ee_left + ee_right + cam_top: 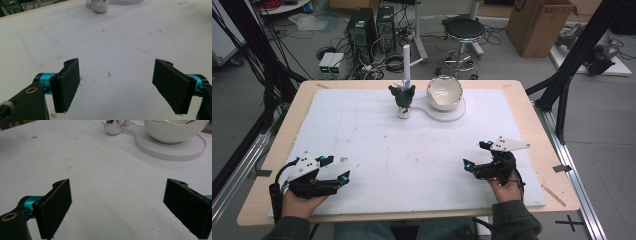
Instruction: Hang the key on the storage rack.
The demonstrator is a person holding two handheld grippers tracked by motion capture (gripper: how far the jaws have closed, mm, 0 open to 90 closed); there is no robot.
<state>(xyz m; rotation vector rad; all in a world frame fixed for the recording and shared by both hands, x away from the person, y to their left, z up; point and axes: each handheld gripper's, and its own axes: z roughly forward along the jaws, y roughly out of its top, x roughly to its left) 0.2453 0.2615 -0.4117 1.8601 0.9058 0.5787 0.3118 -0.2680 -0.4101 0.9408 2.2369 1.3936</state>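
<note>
Resting on the foam (377, 150) near its front edge, both grippers, left (334, 168) and right (477, 155), gape wide, well short of the toy (402, 100) and bowl (444, 92).

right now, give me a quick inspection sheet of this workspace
surface: white foam board on a wooden table, with small stains and specks
job's things: white bowl on a flat white stand; small dark and white toy beside it, at the foot of a white post
clutter: nothing seen on the board
grippers: left gripper and right gripper both open, holding nothing, resting near the front edge
cables: a black one trails from each gripper
surroundings: computer towers, stool, cardboard box, floor cables
</note>
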